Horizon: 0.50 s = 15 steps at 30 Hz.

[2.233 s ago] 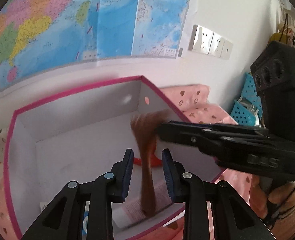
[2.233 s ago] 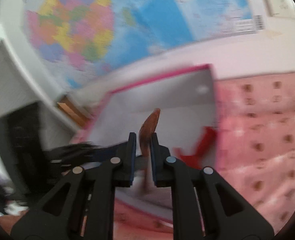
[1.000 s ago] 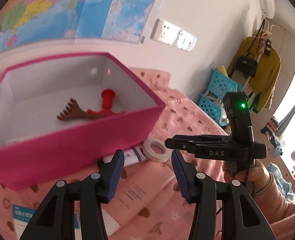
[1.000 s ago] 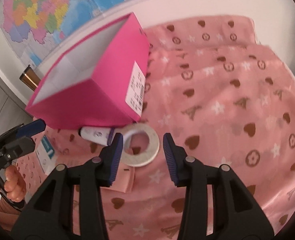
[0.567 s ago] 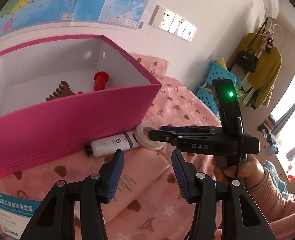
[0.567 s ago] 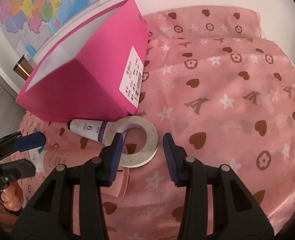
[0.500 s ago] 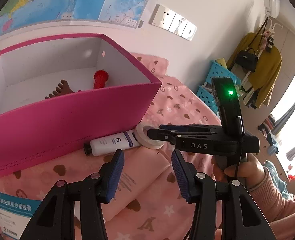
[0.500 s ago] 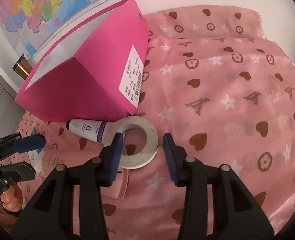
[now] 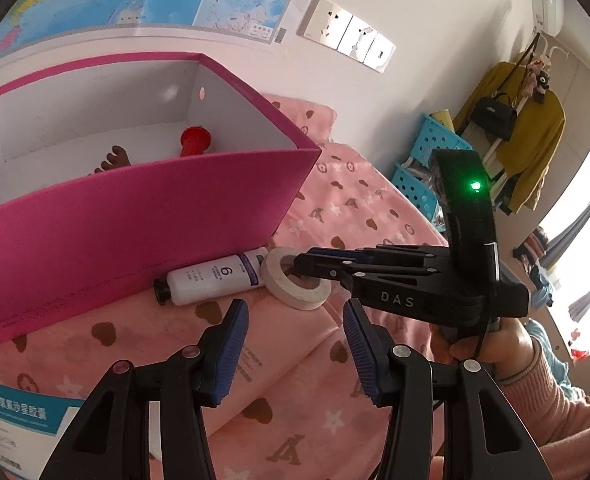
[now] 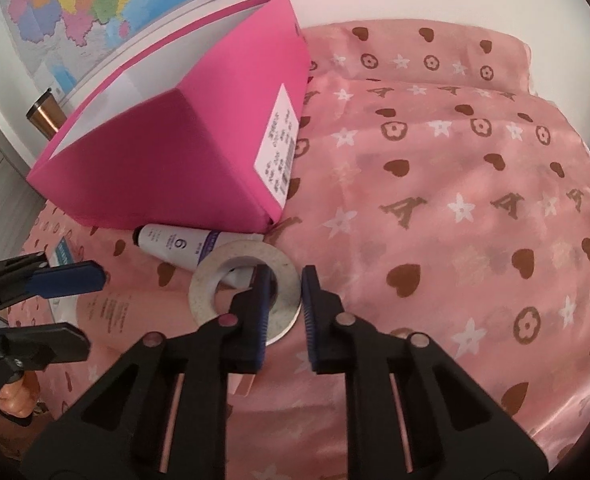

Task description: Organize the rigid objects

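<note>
Two grippers are working: right gripper [image 10: 283, 280], half-open, straddling tape roll's [image 10: 243, 291] rim; left gripper [image 9: 295, 332] hovering wide open, empty.

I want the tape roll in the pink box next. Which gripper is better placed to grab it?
The right gripper. Its open fingers already straddle the tape roll's near wall, one inside the hole and one outside. The left gripper hangs open off to the side, short of the roll, over the pink cloth.
</note>
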### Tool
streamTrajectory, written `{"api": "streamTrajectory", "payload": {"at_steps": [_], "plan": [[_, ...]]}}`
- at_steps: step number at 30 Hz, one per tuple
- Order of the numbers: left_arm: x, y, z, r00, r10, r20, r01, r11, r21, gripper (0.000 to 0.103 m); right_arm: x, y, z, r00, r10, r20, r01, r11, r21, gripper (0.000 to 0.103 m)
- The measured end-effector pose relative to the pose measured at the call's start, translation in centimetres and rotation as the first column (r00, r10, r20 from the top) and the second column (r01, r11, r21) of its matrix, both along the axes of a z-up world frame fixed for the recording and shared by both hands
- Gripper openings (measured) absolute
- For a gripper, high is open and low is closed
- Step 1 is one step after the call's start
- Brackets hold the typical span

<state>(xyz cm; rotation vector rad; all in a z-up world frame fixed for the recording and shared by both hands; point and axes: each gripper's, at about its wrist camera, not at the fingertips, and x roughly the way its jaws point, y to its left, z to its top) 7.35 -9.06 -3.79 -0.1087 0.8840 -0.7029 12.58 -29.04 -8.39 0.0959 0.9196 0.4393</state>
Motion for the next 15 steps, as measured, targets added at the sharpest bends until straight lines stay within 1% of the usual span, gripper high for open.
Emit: {"api": "streamTrajectory", "payload": {"at_steps": [9,15], "plan": [[0.3,-1.1,-1.1,0.999,-0.016,-0.033,0.017,1.000,0.025,0.050,-1.6,0.7,0.8,0.999,0.038,0.020,-0.039,0.999,0.025,0.017],[0.4,-1.6,-1.6,0.999,-0.022,-0.045,0.024,0.999,0.037,0.044,-2.4,1.3,1.2,0.998,0.057,0.032,-0.058,0.998,0.023,0.017]]}}
